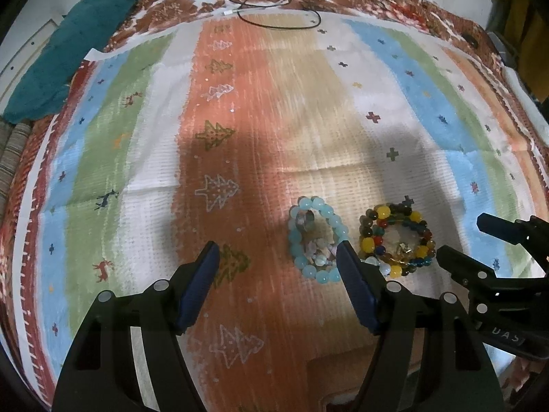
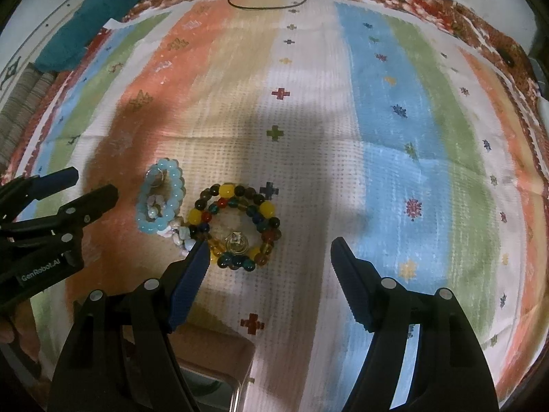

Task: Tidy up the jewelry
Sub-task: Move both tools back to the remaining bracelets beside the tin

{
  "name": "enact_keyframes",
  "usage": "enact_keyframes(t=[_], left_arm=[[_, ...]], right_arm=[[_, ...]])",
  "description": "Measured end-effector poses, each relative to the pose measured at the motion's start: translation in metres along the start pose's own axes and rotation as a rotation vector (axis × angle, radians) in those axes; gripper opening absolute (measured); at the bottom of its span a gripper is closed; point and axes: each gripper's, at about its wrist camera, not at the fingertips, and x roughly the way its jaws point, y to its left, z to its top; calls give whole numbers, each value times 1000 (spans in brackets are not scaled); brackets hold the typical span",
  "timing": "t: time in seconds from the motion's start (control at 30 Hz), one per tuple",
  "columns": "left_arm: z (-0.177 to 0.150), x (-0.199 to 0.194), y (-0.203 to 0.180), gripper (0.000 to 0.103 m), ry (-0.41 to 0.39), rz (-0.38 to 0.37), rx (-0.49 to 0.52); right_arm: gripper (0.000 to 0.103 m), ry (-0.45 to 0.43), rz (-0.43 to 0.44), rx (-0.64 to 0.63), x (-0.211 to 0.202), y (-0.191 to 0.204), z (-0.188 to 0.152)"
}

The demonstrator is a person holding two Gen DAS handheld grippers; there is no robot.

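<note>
Striped cloth point(image 1: 308, 110) is covering the surface, teal towel point(image 1: 68, 51) lying upper left. Left gripper point(image 1: 278, 257) and right gripper point(image 2: 269, 250) are hanging low, fingers wide, holding nothing. Blue bracelet point(image 1: 317, 237) and multicolour bracelet point(image 2: 236, 226) are lying side by side, touching, lower centre.

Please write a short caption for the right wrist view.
Open right tongs above a multicoloured glass-bead bracelet, beside a pale blue bead bracelet, on striped cloth.

A striped, tree-patterned cloth point(image 1: 240, 103) is spread flat; teal fabric point(image 1: 68, 51) and black cable point(image 1: 274, 10) are seen far off.
</note>
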Motion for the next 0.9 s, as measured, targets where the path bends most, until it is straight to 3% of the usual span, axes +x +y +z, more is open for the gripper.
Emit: enact_keyframes(t=[0.63,0.9], left_arm=[[13,32,-4,64,53,-7,17],[20,43,-2,58,74,-32,8]], right_arm=[[60,55,-9,-7,27,0,13],[45,77,-4,-12,37,0,16]])
